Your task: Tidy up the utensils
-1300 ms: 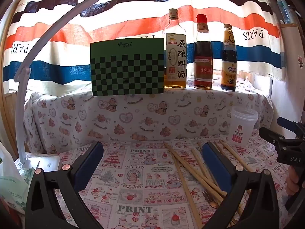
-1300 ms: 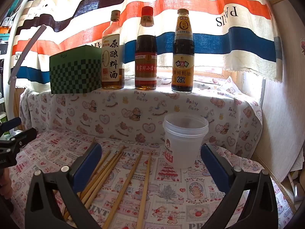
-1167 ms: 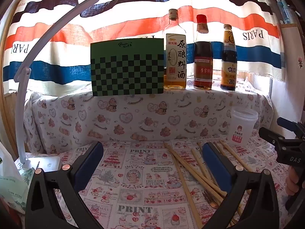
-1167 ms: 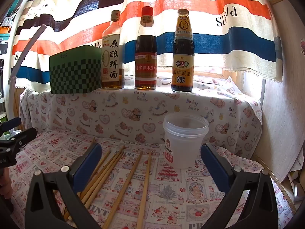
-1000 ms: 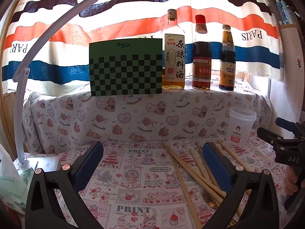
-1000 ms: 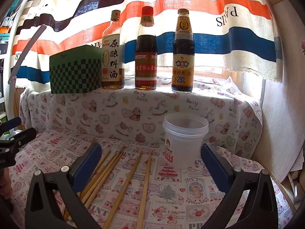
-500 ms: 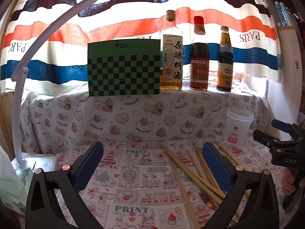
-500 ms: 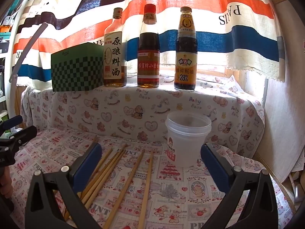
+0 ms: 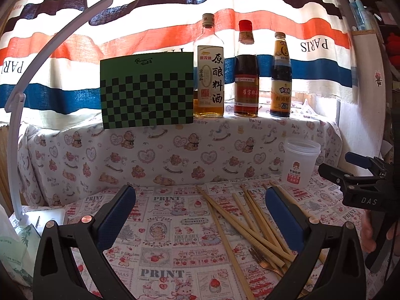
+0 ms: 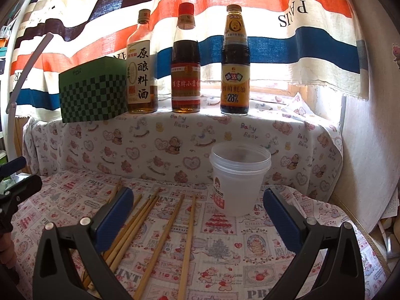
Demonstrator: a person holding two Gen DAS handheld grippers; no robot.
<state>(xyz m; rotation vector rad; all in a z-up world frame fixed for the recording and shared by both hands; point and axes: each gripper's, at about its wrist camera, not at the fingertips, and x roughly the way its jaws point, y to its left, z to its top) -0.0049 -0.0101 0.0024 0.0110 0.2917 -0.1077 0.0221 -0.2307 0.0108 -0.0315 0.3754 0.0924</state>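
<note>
Left wrist view has the left claw (image 9: 200, 215) spread wide and empty over the cloth-covered desk (image 9: 160, 227), with the chopsticks (image 9: 252, 222) lying loose and crossed toward its right finger. A fork (image 9: 262, 260) peeks out under their near ends, which the other camera does not show. At the right edge the right claw (image 9: 360, 175) appears from the side, held by a hand (image 9: 367, 235); beyond it stands the cup (image 9: 300, 162), upright and clear of the sticks. A white lamp (image 9: 17, 105) arcs up the left side.

Right wrist view shows the right claw (image 10: 197, 210) also wide open, gripping nothing. Here the cup (image 10: 238, 177) sits large between the fingers, nearer the right one, its inside visible and bare. The chopsticks (image 10: 155, 227) fan out just left of it, most bunched by the left finger. Three bottles (image 10: 186, 65) and a checkered box (image 10: 92, 92) stand on the shelf behind in both views.
</note>
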